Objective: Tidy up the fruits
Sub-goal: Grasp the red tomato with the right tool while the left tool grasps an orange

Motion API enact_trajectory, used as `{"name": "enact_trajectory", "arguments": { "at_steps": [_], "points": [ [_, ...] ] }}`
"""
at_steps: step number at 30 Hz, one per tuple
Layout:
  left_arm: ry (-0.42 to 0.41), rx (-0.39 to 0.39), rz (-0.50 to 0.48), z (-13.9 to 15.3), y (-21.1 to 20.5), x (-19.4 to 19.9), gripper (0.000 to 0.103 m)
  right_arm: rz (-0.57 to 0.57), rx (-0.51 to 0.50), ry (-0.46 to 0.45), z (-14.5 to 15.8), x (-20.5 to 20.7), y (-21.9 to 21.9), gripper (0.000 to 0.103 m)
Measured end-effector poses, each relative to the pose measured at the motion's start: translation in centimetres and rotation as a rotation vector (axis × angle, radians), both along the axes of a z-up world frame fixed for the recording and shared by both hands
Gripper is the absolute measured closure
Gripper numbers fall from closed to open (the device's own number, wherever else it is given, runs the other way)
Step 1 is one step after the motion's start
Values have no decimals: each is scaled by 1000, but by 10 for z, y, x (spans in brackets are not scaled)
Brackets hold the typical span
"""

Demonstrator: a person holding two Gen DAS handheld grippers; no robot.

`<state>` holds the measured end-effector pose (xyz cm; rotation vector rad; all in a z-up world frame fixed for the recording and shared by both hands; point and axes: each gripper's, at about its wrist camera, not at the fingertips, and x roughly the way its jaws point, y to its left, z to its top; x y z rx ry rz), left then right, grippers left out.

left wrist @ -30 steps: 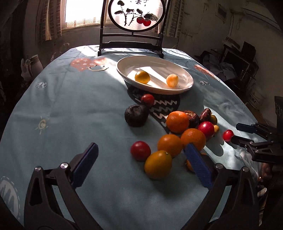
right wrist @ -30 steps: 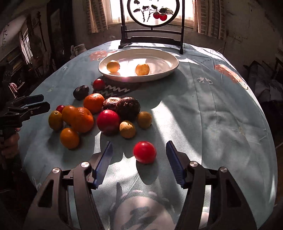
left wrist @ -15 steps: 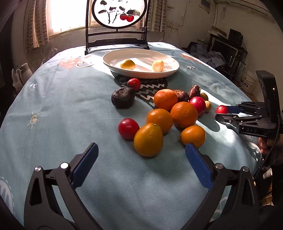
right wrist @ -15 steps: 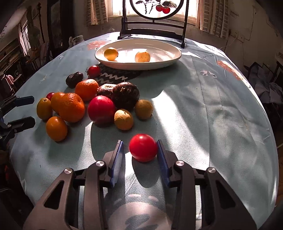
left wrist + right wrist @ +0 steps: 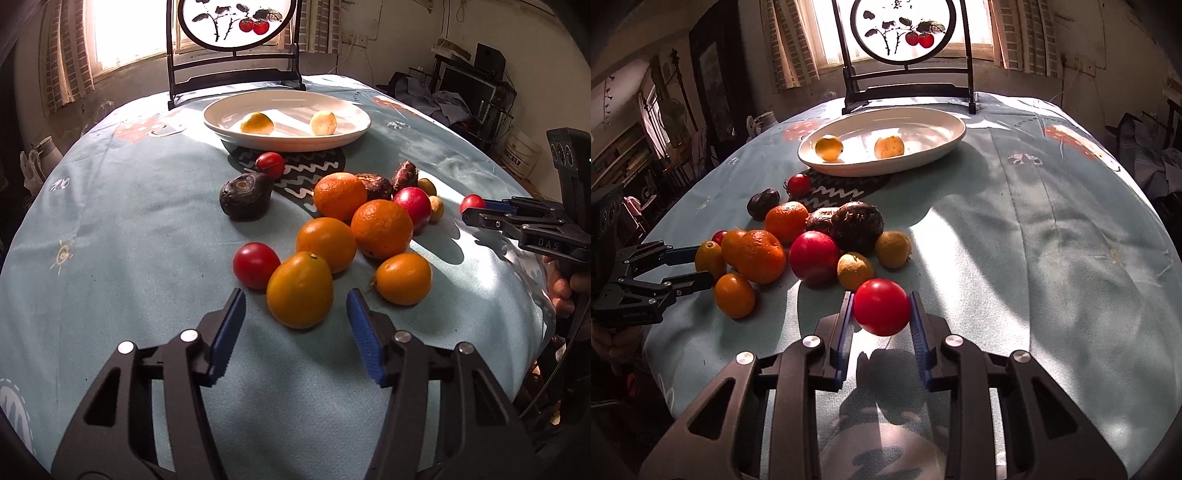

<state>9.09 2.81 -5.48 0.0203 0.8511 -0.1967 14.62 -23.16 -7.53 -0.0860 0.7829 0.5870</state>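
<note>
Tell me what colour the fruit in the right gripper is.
Red. The right gripper holds a red tomato, clearest in the right wrist view.

My left gripper and right gripper are matte black plastic frames with triangular cut-outs and round silver screws at the joints. Each finger ends in a ridged blue pad. White lettering marks one frame. My bare fingers wrap a handle.

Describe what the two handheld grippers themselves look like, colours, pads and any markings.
Both are matte black plastic scissor-style linkages with round silver pivot screws. The left gripper and right gripper each carry two flat fingers faced with ribbed blue pads. Seen from the left wrist view, the right one has pale lettering reading DAS on its side. No cables or sleeves are visible.
</note>
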Motion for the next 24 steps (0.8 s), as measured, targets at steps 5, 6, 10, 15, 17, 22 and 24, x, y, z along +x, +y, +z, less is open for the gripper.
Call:
{"name": "enact_trajectory", "arguments": {
  "at_steps": [5,6,10,15,17,22,24],
  "points": [
    [63,19,5,-7,-2,10,51,13,9,-9,1,-2,0,73],
    [65,23,9,-7,-3,11,52,14,11,-10,1,-2,-1,73],
    [68,44,14,-6,-6,17,52,19,14,-17,2,-3,-1,73],
    [68,64,19,-7,-8,19,57,19,19,-22,3,-5,-2,73],
    [69,48,19,-6,-5,19,60,20,19,-22,3,-5,-2,73],
    [65,13,14,-6,-2,16,65,18,15,-21,3,-5,-2,73],
    [65,-4,15,-6,0,14,65,16,12,-19,3,-5,-2,73]
  ]
}}
